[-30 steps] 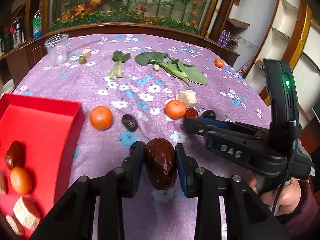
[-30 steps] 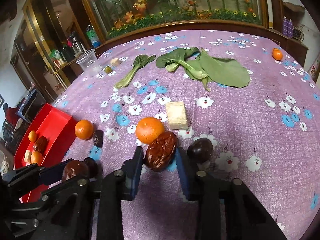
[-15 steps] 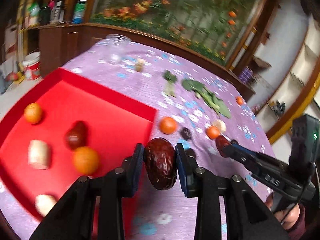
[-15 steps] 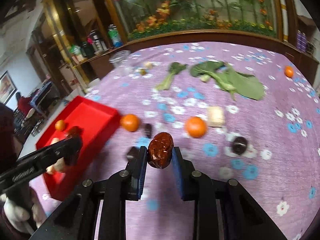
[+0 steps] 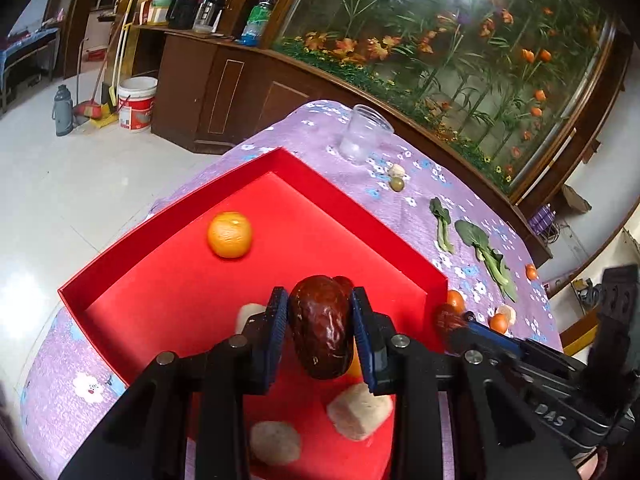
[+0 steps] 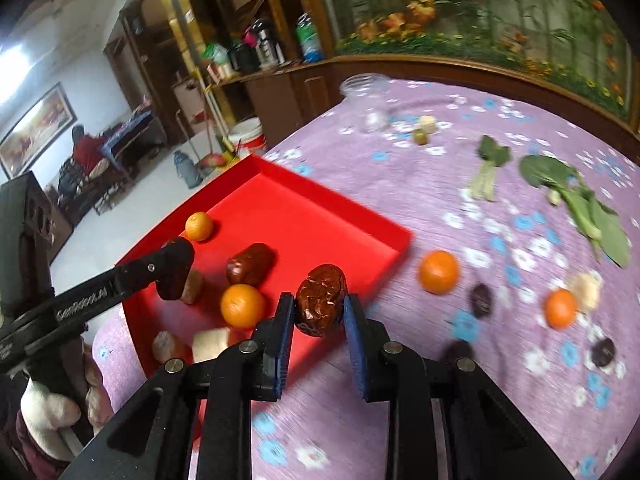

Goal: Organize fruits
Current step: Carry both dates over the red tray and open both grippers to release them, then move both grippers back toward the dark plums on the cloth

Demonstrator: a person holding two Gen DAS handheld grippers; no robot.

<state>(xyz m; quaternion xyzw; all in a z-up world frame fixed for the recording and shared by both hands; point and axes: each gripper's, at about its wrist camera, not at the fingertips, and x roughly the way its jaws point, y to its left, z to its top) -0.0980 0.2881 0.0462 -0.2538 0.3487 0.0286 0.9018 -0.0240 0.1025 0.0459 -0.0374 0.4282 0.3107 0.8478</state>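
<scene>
Purple flowered cloth (image 6: 400, 420) is lying under me. My left gripper (image 5: 320, 334) is pinching a date (image 5: 320, 332) over the red tray (image 5: 168, 276), above pale chunks (image 5: 358, 410) and an orange (image 5: 229, 234). My right gripper (image 6: 318, 314) is pinching another date (image 6: 321, 300) by the tray's near edge. Farther off, oranges (image 6: 438, 272), greens (image 6: 580, 196) and a jar (image 5: 362, 132) are sitting before a wooden cabinet (image 5: 224, 92) and a planted glass wall (image 5: 460, 48).

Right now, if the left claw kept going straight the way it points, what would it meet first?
Most likely the floor of the red tray. The left claw, shut on a date, points down into it, with another date just beyond its tip. Depth is hard to judge.
</scene>
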